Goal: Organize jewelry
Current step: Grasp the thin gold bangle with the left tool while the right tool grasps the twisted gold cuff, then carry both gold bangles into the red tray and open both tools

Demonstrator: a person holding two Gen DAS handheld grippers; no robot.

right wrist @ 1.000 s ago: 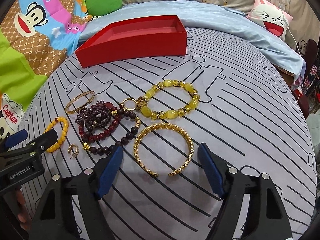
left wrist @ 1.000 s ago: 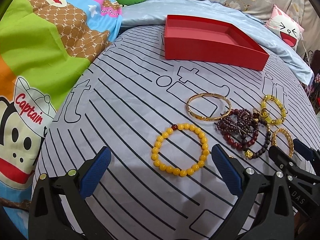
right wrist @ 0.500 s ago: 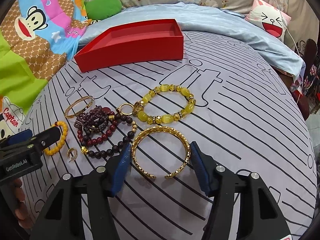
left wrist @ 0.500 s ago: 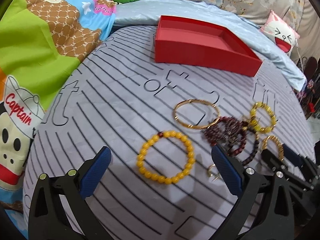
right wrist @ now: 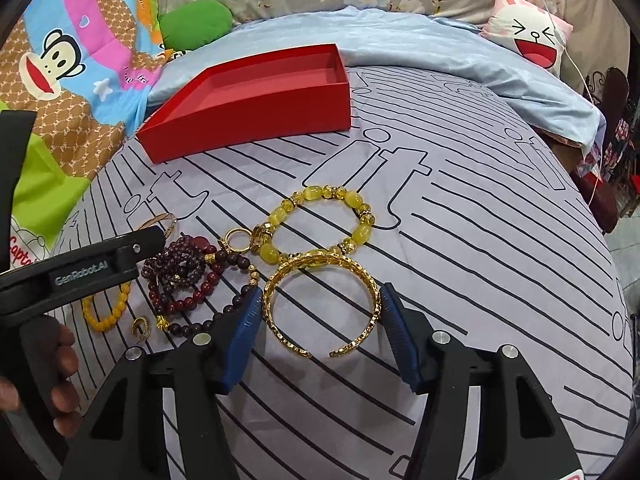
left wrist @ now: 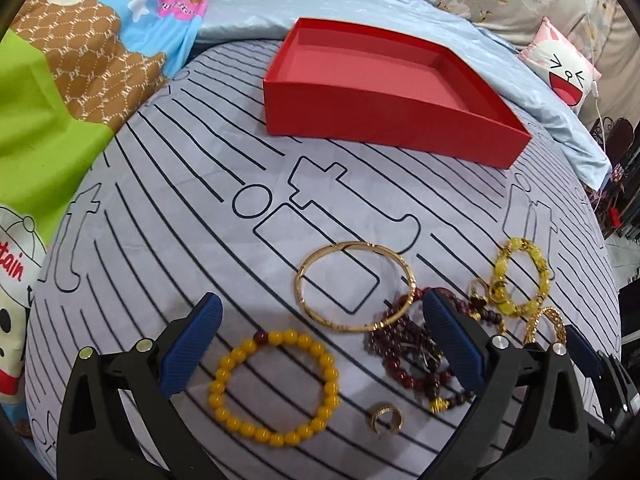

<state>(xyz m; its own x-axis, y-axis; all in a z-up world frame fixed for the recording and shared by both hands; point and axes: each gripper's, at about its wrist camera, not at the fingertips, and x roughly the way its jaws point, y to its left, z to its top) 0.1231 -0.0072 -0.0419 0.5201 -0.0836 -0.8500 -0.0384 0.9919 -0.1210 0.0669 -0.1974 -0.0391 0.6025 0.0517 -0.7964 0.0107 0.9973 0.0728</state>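
Note:
An empty red box (left wrist: 384,92) (right wrist: 256,100) stands at the back of the grey striped bedspread. My left gripper (left wrist: 320,348) is open over a yellow bead bracelet (left wrist: 276,388), with a gold bangle (left wrist: 356,286) just beyond and a small gold ring (left wrist: 386,420) to the right. My right gripper (right wrist: 320,336) is open, its pads on either side of a gold open cuff (right wrist: 320,300), close to touching it. A yellow glass bead bracelet (right wrist: 320,224) lies behind the cuff. Dark red bead strands (right wrist: 188,280) (left wrist: 416,344) lie between the grippers.
A cartoon monkey quilt (left wrist: 60,92) lies to the left, a green cushion (right wrist: 196,24) and a pale blue sheet (right wrist: 440,48) behind the box, and a pink face pillow (right wrist: 528,36) at the back right. The bed's edge drops off at the right.
My left gripper has moved forward and right, closer to the yellow bead bracelet and gold bangle. My right gripper has narrowed and come down around the gold cuff.

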